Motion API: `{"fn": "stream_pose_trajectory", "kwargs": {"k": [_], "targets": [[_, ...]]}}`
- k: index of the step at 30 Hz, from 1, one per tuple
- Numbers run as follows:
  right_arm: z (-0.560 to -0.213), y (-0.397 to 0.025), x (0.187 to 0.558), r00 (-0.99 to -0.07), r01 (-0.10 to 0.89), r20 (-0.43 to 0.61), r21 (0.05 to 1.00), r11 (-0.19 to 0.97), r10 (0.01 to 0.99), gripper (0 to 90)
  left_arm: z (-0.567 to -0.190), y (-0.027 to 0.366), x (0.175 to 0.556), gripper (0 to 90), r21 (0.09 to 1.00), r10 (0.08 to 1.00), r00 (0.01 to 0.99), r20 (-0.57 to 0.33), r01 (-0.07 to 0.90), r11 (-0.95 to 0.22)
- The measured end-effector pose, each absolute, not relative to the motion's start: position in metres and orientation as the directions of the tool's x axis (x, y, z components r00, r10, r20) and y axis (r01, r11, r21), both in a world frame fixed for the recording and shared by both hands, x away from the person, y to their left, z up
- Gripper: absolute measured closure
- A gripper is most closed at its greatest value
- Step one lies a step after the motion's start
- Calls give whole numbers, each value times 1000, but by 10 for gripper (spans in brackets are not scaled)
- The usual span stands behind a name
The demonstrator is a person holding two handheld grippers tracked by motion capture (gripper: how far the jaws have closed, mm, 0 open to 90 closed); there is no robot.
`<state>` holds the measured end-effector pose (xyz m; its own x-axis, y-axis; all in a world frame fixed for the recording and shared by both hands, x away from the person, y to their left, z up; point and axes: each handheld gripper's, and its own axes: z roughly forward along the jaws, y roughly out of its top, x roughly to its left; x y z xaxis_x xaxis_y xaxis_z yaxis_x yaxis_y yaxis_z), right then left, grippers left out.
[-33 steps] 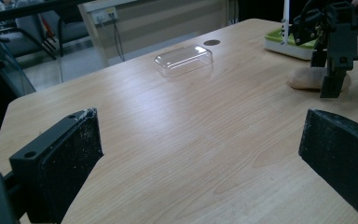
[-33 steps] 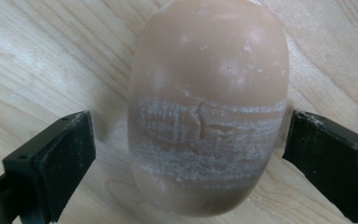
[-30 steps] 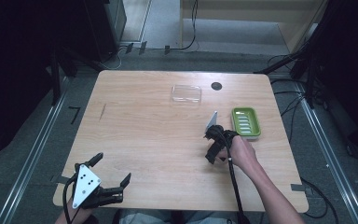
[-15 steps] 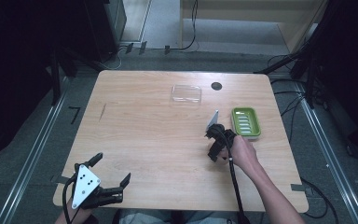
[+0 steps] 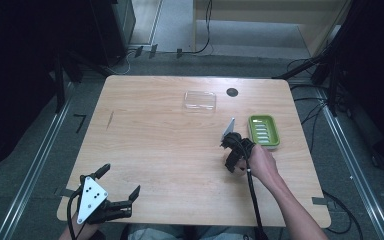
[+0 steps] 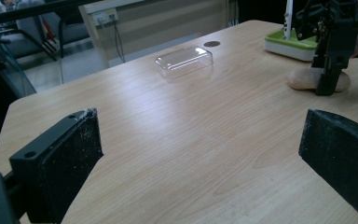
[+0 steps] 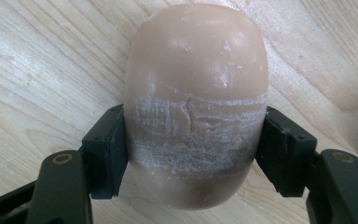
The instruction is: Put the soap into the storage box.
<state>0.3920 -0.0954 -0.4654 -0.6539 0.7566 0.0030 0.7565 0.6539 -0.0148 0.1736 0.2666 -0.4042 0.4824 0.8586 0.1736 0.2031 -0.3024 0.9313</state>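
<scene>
A tan bar of soap lies on the wooden table, its middle scuffed white. My right gripper is shut on it, one jaw pressed against each long side. From above, the right gripper points down at the table right of centre, just left of a green soap dish. In the left gripper view the soap rests flat under that gripper. My left gripper sits at the table's front left corner, open, with nothing between its jaws.
A clear plastic lid lies near the table's far edge, with a small black disc to its right. The green soap dish has a white base. Bare wood spans the table's middle.
</scene>
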Motion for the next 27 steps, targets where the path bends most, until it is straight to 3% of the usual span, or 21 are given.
{"fn": "stream_pose_trajectory", "kwargs": {"k": [27], "targets": [[-438,-100,389,-679,734,6,-4,679,734,333,-404,266,174,0,931,858,483,174,203,-303]]}}
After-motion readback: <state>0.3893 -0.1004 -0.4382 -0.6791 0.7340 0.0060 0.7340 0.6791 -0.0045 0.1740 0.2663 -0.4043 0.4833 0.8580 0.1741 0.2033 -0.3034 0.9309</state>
